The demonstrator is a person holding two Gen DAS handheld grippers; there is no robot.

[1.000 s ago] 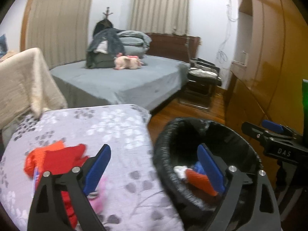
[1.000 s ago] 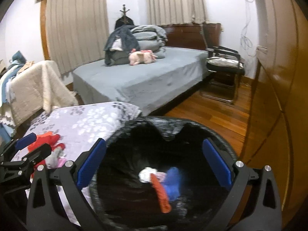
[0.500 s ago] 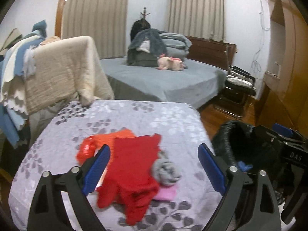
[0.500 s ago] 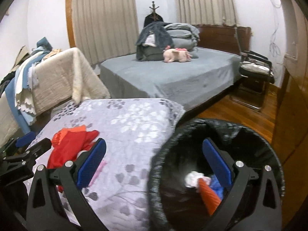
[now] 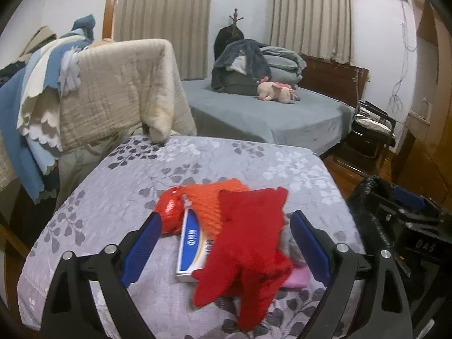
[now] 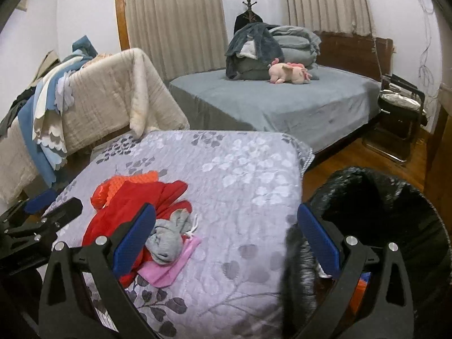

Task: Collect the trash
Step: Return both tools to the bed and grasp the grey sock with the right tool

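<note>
The worktop (image 5: 214, 158) is covered by a grey cloth printed with pale and dark leaves. On it, between the spread blue pads of the left tongs (image 5: 224, 241), lies a heap: a red cloth (image 5: 248, 248) on top, an orange net (image 5: 209, 203) and a crumpled red wrapper (image 5: 169, 212) beyond it, and a blue-and-white box (image 5: 190, 248) partly tucked under the red cloth. A grey bundle (image 6: 166, 237) lies just inside the left pad of the right tongs (image 6: 226, 238), resting on a pink pouch (image 6: 169, 265) flat on the cloth. The worktop under the rest of the right tongs' gap is bare.
</note>
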